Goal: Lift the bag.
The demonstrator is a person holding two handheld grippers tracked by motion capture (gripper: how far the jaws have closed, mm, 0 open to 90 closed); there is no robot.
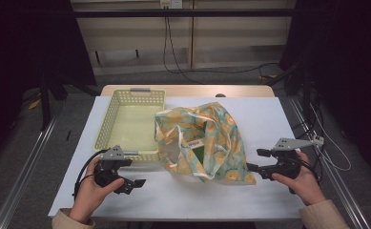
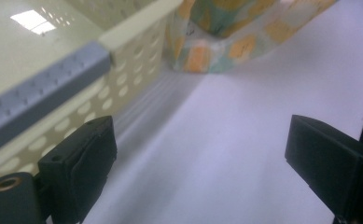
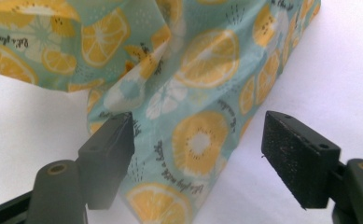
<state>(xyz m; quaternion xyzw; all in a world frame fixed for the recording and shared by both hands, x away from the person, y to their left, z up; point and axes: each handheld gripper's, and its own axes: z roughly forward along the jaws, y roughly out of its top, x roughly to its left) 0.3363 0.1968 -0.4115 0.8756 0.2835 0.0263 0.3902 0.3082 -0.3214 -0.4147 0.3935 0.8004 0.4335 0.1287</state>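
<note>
Right gripper point(image 1: 259, 161), held in a person's hand, sits at the right-hand edge of a crumpled lemon-print bag point(image 1: 207, 140) on a white desk point(image 1: 269, 119), its jaws standing wide apart with nothing pinched between them. In the right gripper view the bag's point(image 3: 193, 93) lower corner lies between the two jaws, the cloth untouched by the pads. Left gripper point(image 1: 136, 182) rests low on the desk, well to the left of the bag and just in front of a pale yellow basket point(image 1: 108, 119), its jaws likewise spread and empty. In the left gripper view the basket's point(image 2: 123, 70) perforated wall and grey handle run just beside one jaw, the bag point(image 2: 216, 46) farther off, touching the basket's near corner.
</note>
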